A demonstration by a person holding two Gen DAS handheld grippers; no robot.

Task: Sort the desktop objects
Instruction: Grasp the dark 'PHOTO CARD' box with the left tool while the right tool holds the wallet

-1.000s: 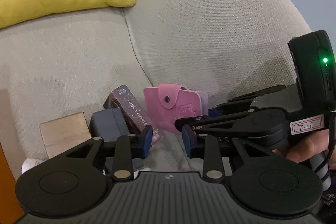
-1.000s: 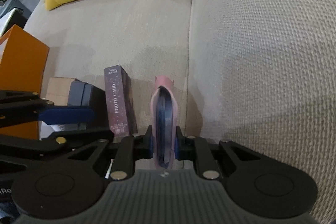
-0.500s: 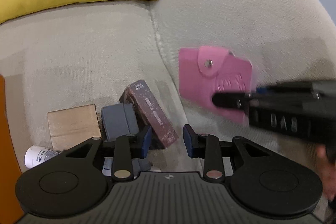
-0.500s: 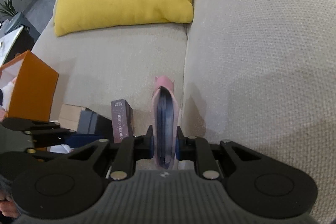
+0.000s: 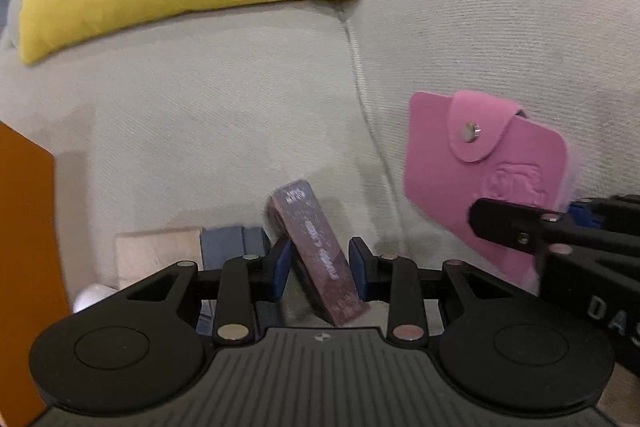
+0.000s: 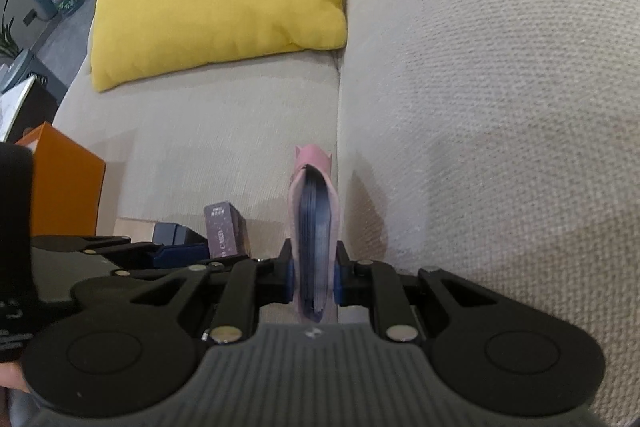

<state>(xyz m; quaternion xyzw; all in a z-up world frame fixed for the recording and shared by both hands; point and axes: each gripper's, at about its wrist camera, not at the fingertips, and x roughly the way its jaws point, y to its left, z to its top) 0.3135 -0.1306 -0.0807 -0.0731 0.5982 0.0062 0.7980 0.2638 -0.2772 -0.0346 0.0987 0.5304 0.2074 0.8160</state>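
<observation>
Firmly, the right gripper [image 6: 313,277] had its jaws clamped on the pink card holder [image 5: 484,171], lifted clear of the beige sofa [image 5: 224,131]. The left gripper [image 5: 319,267] held its jaws apart around the maroon photo card box [image 5: 318,251], tilted beside a navy box [image 5: 230,243].

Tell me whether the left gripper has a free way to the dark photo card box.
Probably yes: the left gripper hangs open over the photo card box, nothing between; the pink card holder is held aside.
</observation>
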